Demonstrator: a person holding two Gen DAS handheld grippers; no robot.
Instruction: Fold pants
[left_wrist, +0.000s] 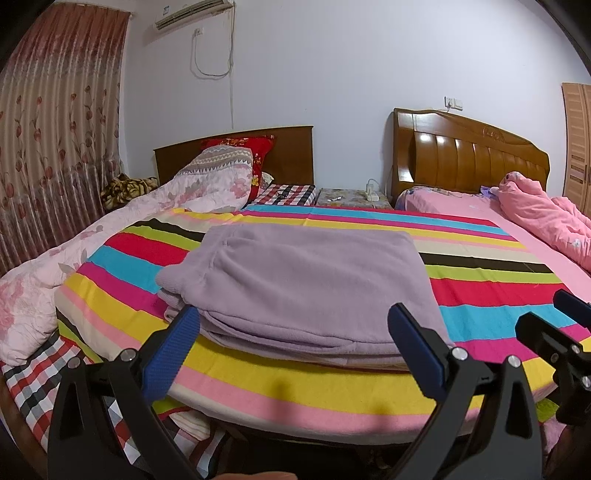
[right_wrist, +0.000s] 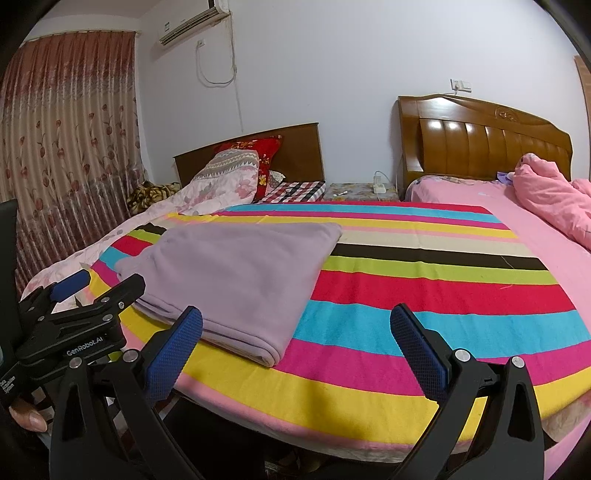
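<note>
lilac folded pants (left_wrist: 306, 284) lie just ahead of both spread jaws.

1. Support surface: bed, covered by a striped blanket (left_wrist: 480, 284) (right_wrist: 424, 295).
2. Resting directly on the blanket: folded lilac pants (left_wrist: 306, 284) (right_wrist: 229, 280), left of centre.

Folded lilac pants (left_wrist: 306, 280) on striped blanket (left_wrist: 480, 288)
</note>
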